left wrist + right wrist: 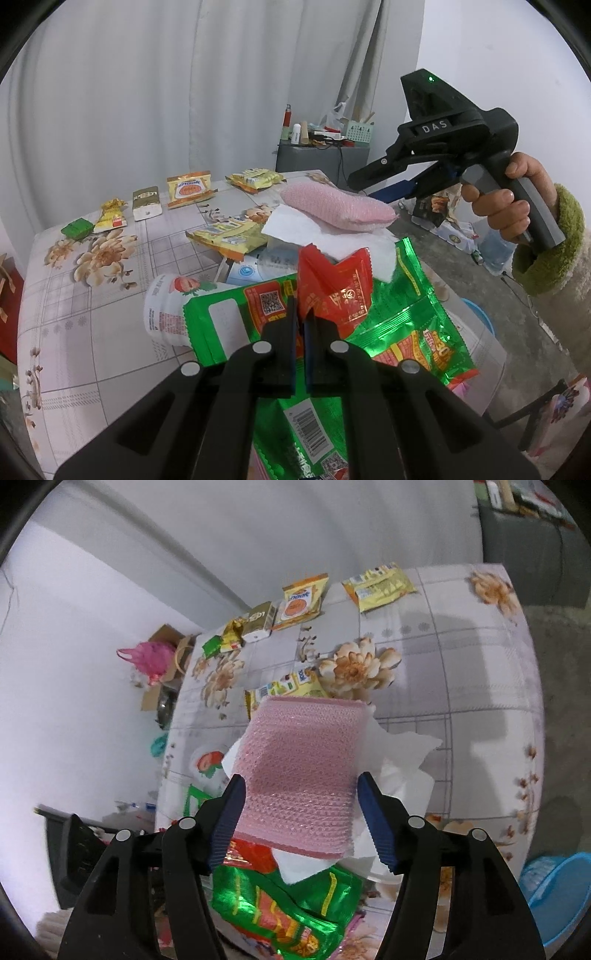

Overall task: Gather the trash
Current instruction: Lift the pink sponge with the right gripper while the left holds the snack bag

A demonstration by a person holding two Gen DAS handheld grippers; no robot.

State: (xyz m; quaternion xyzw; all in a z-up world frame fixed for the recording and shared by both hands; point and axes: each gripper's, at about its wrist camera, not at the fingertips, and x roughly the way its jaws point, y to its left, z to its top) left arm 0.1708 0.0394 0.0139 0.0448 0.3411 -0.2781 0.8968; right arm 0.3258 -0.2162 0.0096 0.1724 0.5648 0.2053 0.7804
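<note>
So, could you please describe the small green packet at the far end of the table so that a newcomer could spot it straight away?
Start at the floral tablecloth and look to its far edge, where a row of wrappers lies before the grey curtain. The small green packet ends that row, at the left in the left wrist view, beside a crumpled yellow wrapper. It alone there is plain green; its neighbours are yellow or gold.

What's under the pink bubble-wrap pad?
The pink bubble-wrap pad lies on white tissue paper, above a red wrapper and green foil bag. A yellow snack packet pokes out at its far edge. Anything else beneath is covered.
</note>
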